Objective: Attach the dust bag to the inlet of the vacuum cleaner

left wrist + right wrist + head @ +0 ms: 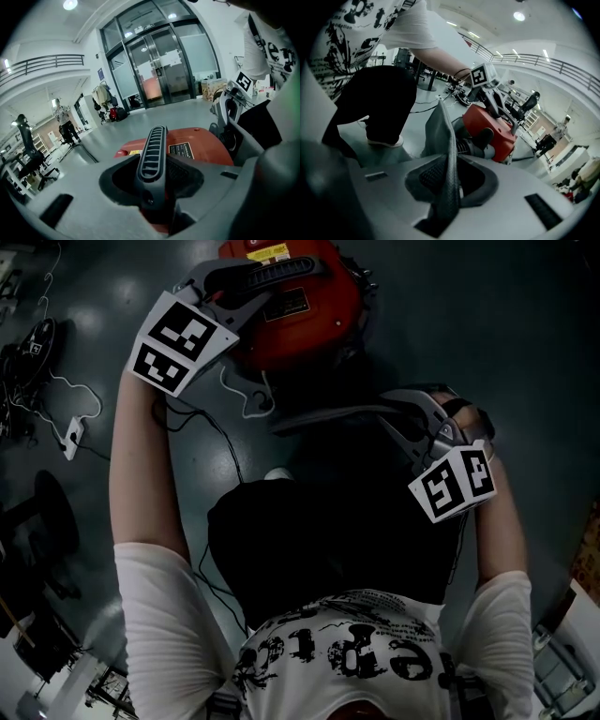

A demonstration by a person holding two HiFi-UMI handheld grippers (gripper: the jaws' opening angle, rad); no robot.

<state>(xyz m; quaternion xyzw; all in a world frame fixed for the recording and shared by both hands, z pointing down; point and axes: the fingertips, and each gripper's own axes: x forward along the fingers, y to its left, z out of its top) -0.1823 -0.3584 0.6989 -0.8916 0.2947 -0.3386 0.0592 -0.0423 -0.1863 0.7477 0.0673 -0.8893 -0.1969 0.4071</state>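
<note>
The red vacuum cleaner point(300, 315) stands on the floor at the top of the head view. My left gripper point(258, 287) is shut on its black ribbed handle point(152, 154), which runs up between the jaws in the left gripper view, with the red body point(201, 145) behind it. My right gripper point(398, 423) is lower right and shut on the grey fabric dust bag point(440, 136). The bag's cloth is pinched between the jaws and stretches toward the vacuum point(487, 124). The inlet is hidden behind the bag.
Cables and a white power adapter point(73, 435) lie on the floor at the left, next to a black office chair point(47, 521). The holder's dark-trousered legs and one shoe point(382, 138) stand close to the vacuum. Glass doors point(159, 65) and a standing person point(63, 122) are far off.
</note>
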